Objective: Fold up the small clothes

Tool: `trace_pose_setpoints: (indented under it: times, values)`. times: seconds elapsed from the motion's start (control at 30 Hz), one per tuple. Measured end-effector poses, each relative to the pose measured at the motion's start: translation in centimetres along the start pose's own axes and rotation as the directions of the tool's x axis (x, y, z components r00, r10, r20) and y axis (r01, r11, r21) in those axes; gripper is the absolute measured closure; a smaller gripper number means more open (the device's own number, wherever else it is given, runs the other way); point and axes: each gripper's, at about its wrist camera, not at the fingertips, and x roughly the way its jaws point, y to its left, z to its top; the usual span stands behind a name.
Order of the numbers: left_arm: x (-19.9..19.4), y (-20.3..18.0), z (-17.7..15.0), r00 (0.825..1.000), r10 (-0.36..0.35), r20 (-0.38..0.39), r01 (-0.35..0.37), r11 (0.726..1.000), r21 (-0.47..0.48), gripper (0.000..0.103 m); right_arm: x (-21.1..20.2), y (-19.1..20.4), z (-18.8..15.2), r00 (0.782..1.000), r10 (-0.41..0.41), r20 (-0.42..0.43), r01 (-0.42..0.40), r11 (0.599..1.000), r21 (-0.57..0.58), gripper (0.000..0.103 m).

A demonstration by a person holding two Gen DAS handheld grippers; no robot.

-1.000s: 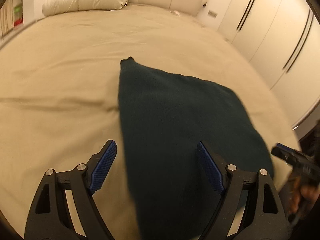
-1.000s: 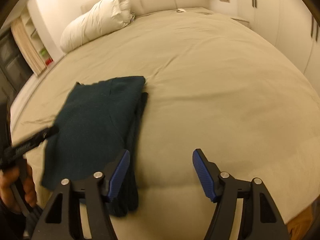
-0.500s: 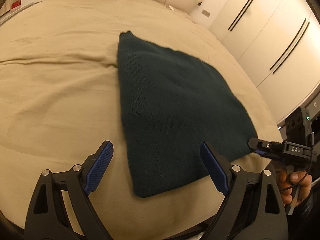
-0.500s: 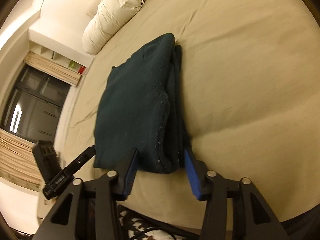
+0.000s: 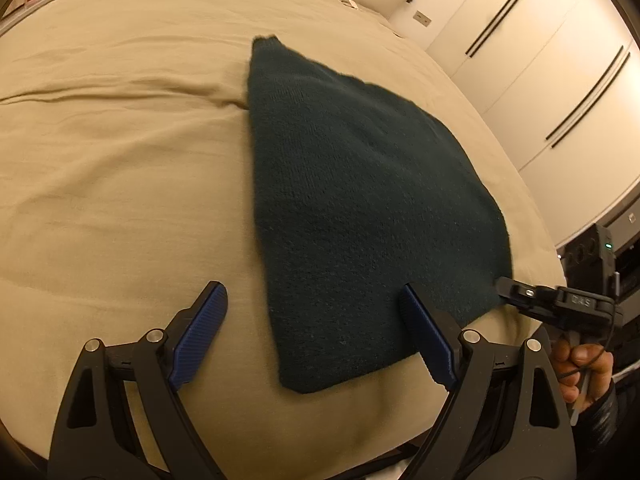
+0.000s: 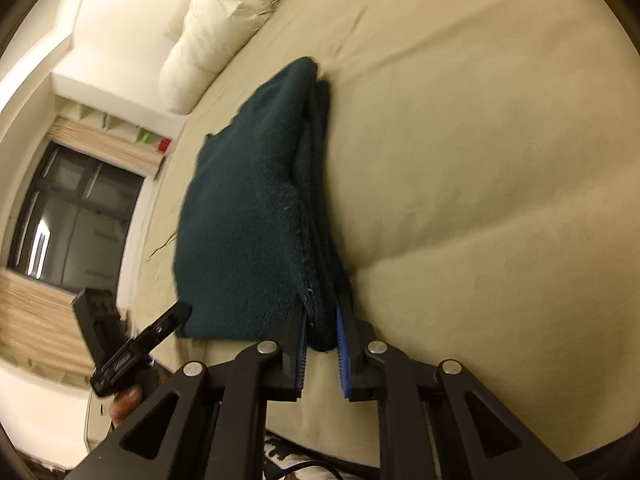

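A dark teal knitted garment (image 5: 360,200) lies folded on the beige bed (image 5: 120,180), a flat wedge-like shape with a fuzzy, ribbed texture, narrowing to a point toward the headboard. From the right wrist view the garment (image 6: 248,216) shows its layers: several folded edges stacked along the right-hand side, with a few pale flecks of lint on the knit. The right tool (image 6: 322,344) has just been closing its jaws and now pinches the near corner of that stacked edge, blue pads pressed against both sides of the thick fold, so the cloth is held between them. In the left wrist view the right tool (image 5: 520,294) comes in from the right, its tip touching the garment's near right corner, a hand (image 5: 586,364) gripping its handle below. The left tool (image 5: 312,320) hangs wide open just over the garment's near edge; one blue pad sits over bare bed, the other over the cloth, and nothing is gripped. The garment sits near the foot edge of the bed, well apart from the white pillow (image 6: 216,36) at the far end. White wardrobe doors (image 5: 560,80) stand to the right.
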Motion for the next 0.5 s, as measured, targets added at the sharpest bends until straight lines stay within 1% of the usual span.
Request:
trace_pose_setpoints:
  times: [0.07,0.1,0.17,0.27,0.3,0.33,0.43,0.5]
  values:
    - [-1.0,0.2,0.9,0.999,0.019,0.033,-0.019,1.000,-0.003,0.015,-1.4,0.5,1.0,1.000,0.002,0.018,-0.002,1.000,-0.014,0.078]
    - [-1.5,0.1,1.3,0.998,0.026,0.055,-0.026,1.000,0.000,0.015,-2.3,0.7,1.7,0.999,-0.002,0.046,0.003,1.000,-0.021,0.076]
    - [-2.5,-0.1,2.5,0.994,0.041,0.100,-0.043,0.999,0.014,0.015,-3.9,1.0,3.6,0.995,0.001,0.103,0.003,0.999,-0.033,0.062]
    - [-2.7,-0.7,4.8,0.990,0.041,0.136,-0.046,0.998,0.032,0.015,-4.0,2.0,7.1,0.991,0.050,0.124,-0.043,0.997,-0.057,0.062]
    - [-2.6,-1.0,5.4,0.989,0.036,0.141,-0.041,0.998,0.037,0.015,-3.6,2.2,8.2,0.990,0.073,0.122,-0.065,0.995,-0.069,0.062]
    - [-2.2,-1.6,6.2,0.989,0.028,0.143,-0.036,0.998,0.051,0.015,-2.7,2.4,9.9,0.990,0.085,0.111,-0.076,0.994,-0.079,0.062]
    - [-0.8,-3.6,7.6,0.990,0.025,0.137,-0.040,0.993,0.107,0.015,0.1,1.9,13.3,0.995,0.079,0.062,-0.075,0.995,-0.058,0.062]
    - [0.6,-4.8,8.4,0.993,0.019,0.119,-0.035,0.990,0.139,0.015,2.3,1.2,15.1,0.999,0.041,0.033,-0.040,0.999,-0.025,0.062]
